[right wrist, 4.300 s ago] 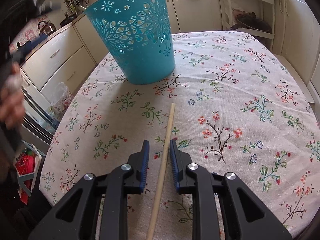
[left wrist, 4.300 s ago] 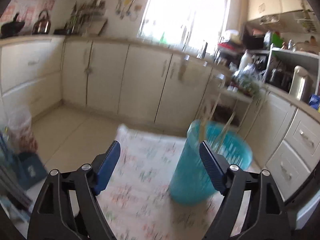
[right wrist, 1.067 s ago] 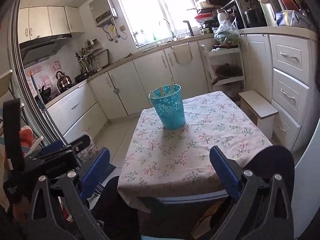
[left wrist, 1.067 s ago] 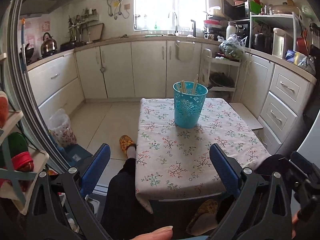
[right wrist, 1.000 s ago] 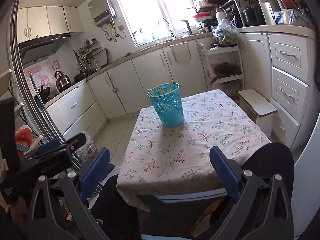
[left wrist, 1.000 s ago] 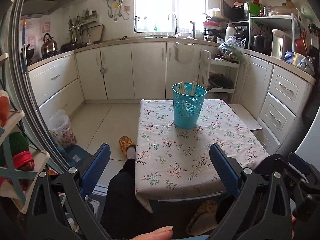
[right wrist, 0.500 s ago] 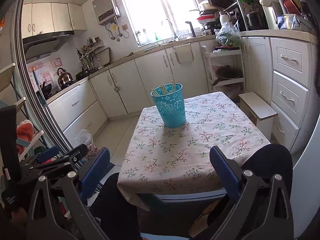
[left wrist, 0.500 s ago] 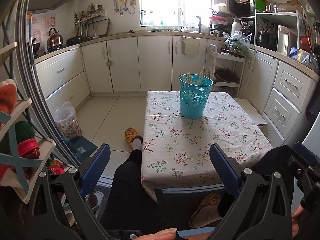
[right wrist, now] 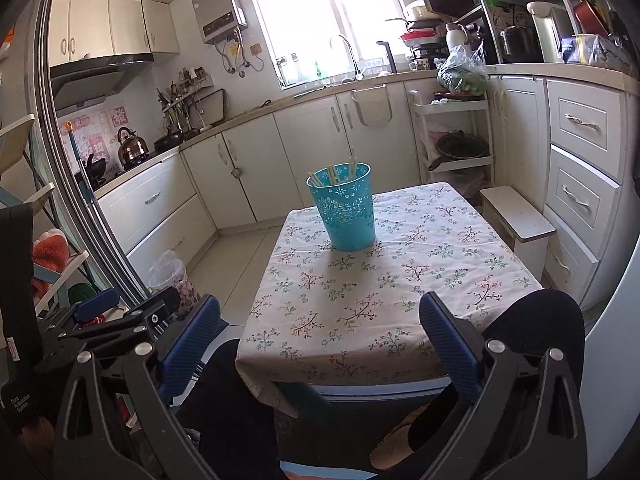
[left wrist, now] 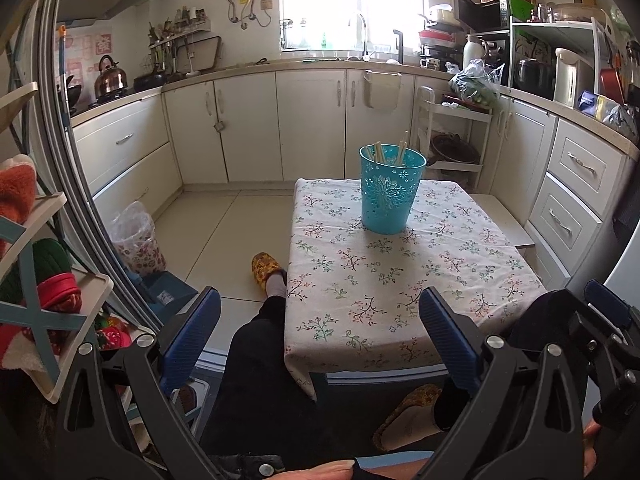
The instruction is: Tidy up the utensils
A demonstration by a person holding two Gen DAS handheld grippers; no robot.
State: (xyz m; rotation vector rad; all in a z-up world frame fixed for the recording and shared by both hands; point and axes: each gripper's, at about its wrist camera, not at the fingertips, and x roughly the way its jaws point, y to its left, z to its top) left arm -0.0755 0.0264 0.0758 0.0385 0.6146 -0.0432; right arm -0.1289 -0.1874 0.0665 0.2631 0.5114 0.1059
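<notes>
Kettle on counter, plastic bag on floor — yellow slipper nr table.

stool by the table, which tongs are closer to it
Right. The right tongs hang off the table's near edge, on the stool's side. The left tongs are farther left, beside the near left corner.

Daylight pours through the window, which is blown out to white in both views. The blue basket casts a soft shadow toward the camera on the tablecloth. Focus is sharp; fisheye curvature bends the edges, and the corners vignette black.
</notes>
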